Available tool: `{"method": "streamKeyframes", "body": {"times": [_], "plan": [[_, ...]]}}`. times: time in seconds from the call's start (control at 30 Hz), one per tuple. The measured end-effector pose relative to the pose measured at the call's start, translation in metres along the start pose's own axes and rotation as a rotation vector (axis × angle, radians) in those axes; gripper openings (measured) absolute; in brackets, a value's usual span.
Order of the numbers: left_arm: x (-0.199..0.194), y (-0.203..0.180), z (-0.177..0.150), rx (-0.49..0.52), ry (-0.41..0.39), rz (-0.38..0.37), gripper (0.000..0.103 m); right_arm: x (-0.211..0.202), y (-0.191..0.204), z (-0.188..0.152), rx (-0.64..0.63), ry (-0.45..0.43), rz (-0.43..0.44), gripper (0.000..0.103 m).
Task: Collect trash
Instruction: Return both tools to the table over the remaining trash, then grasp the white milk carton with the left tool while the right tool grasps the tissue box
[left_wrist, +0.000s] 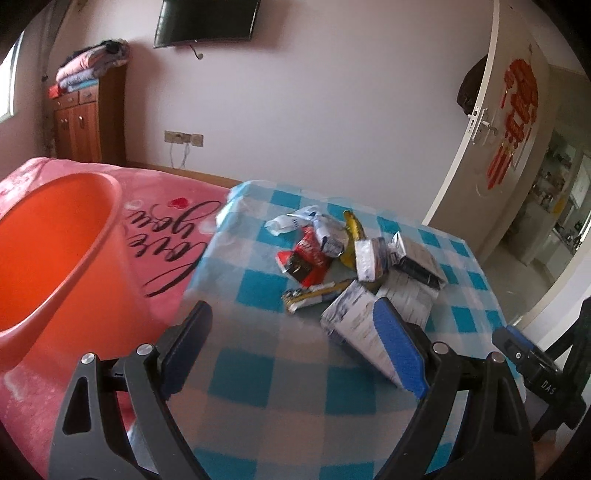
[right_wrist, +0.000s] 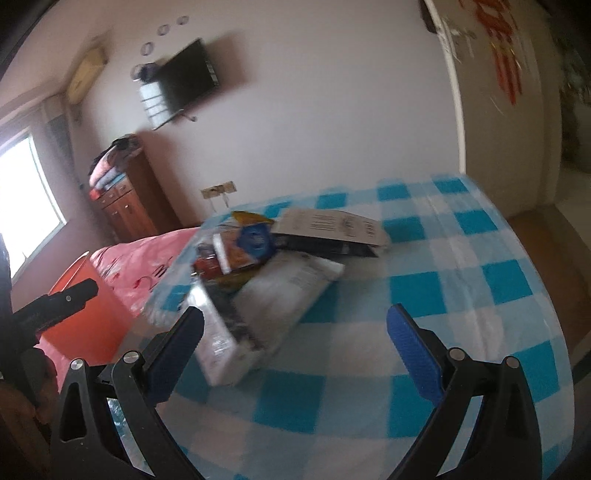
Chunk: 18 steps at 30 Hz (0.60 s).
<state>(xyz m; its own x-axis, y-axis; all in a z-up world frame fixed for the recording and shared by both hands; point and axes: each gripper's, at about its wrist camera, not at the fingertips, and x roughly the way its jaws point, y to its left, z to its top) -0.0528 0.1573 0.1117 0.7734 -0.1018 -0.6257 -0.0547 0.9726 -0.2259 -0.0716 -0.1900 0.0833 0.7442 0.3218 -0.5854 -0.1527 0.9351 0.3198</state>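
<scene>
Left wrist view puts the trash pile (left_wrist: 354, 258) mid-frame on the checked worktop (left_wrist: 266, 369), orange bin (left_wrist: 55, 258) at left; both my hand-held grippers, left (left_wrist: 295, 350) and right (right_wrist: 295, 354), gape empty, so I'd pinch these light, crushable cartons by an edge.

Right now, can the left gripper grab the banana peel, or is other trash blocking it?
Probably not straight away. The left gripper is open over the checked cloth, but a white carton and a small silver box lie in front of the banana peel, which is mostly buried in the pile.
</scene>
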Motion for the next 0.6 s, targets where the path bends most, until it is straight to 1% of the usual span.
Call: {"method": "streamKeyframes", "body": {"times": [0.1,0.17,0.27,0.47,0.5,0.53,0.6], "plan": [[0.025,0.0,0.02,-0.029,0.021,-0.049,0.089,0.009,-0.022,0.018,0.044,0.024,-0.018,0.098],[0.043,0.0,0.036,-0.039,0.021,-0.057,0.089,0.017,-0.036,0.032,0.076,0.037,-0.012,0.098],[0.077,0.002,0.061,-0.06,0.044,-0.059,0.089,0.035,-0.052,0.056,0.096,0.059,0.004,0.098],[0.157,0.009,0.105,-0.098,0.083,0.0,0.089,0.089,-0.063,0.094,0.033,0.093,-0.029,0.097],[0.17,0.011,0.111,-0.106,0.099,0.003,0.089,0.098,-0.065,0.1,0.034,0.098,-0.027,0.096],[0.187,0.014,0.117,-0.126,0.123,0.009,0.089,0.11,-0.068,0.105,0.039,0.108,-0.018,0.09],[0.209,0.018,0.121,-0.149,0.16,0.015,0.087,0.134,-0.071,0.117,0.049,0.138,-0.003,0.076]]}}
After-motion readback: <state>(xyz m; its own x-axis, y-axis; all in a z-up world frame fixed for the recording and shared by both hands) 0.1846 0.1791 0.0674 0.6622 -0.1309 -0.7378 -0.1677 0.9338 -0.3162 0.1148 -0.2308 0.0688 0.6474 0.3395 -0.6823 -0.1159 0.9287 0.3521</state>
